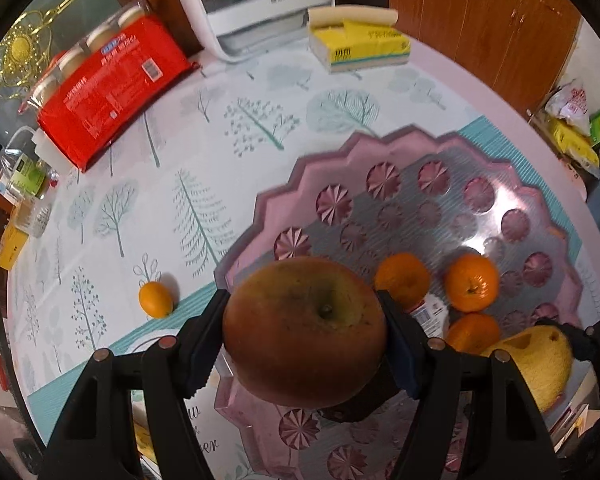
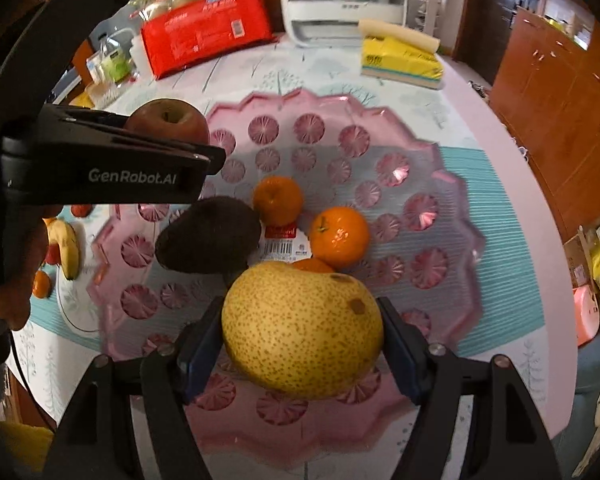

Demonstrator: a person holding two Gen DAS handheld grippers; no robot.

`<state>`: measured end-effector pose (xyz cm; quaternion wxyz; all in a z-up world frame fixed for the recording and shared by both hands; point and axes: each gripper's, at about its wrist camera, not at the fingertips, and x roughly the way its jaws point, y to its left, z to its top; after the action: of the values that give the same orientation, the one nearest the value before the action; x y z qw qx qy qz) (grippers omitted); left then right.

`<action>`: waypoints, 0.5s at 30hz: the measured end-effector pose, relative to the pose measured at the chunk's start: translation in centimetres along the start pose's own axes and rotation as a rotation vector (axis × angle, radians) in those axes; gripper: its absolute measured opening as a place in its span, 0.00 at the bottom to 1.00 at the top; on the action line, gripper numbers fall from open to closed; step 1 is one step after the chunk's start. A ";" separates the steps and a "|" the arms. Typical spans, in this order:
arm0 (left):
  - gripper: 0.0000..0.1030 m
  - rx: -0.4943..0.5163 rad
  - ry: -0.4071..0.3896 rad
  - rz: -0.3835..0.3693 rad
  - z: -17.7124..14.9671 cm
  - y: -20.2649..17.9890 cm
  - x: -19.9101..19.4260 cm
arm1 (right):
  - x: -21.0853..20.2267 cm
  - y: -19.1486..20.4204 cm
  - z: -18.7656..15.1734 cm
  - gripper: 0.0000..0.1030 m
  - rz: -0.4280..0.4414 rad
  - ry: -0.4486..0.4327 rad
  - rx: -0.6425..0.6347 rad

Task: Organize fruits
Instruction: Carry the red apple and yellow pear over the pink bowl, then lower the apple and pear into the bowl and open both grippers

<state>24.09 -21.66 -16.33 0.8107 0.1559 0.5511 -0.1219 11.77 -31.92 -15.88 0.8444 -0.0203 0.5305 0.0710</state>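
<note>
1. Left tongs (image 1: 304,336) grip one reddish-brown apple (image 1: 304,332) over the pink scalloped plastic tray (image 1: 380,152)'s near-left rim.
2. Right tongs (image 2: 302,340) clamp one speckled yellow pear (image 2: 300,328) above its near edge.
3. Three orange mandarins (image 2: 338,236) sit mid-tray.

The tray (image 2: 452,208) looks like glossy, translucent pink plastic with pressed rosettes. The pear (image 2: 300,332) has a matt yellow skin with brown speckles, and the apple (image 1: 300,332) a dull, slightly rough skin. The mandarins (image 2: 339,237) are shiny and finely pitted. The cabinet (image 2: 556,112) is varnished wood.
</note>
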 end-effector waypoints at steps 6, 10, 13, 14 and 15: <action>0.68 0.025 0.008 0.007 -0.3 -0.4 0.6 | -0.2 1.2 0.5 0.71 -0.026 -0.041 -0.073; 0.68 0.050 0.004 0.000 -0.5 -0.7 0.8 | -0.4 2.2 0.3 0.71 -0.020 -0.057 -0.125; 0.68 0.058 -0.005 -0.005 -0.6 -0.7 0.7 | -0.4 3.0 -0.1 0.72 -0.032 -0.059 -0.167; 0.68 0.058 -0.004 -0.008 -0.6 -0.7 0.7 | -0.4 3.1 -0.2 0.72 -0.040 -0.059 -0.179; 0.68 0.058 -0.004 -0.014 -0.7 -0.6 0.7 | -0.4 3.2 -0.4 0.72 -0.048 -0.057 -0.185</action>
<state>23.52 -21.99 -17.24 0.8061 0.1754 0.5466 -0.1437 10.81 -28.82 -15.50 0.8550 -0.1090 0.4970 0.1002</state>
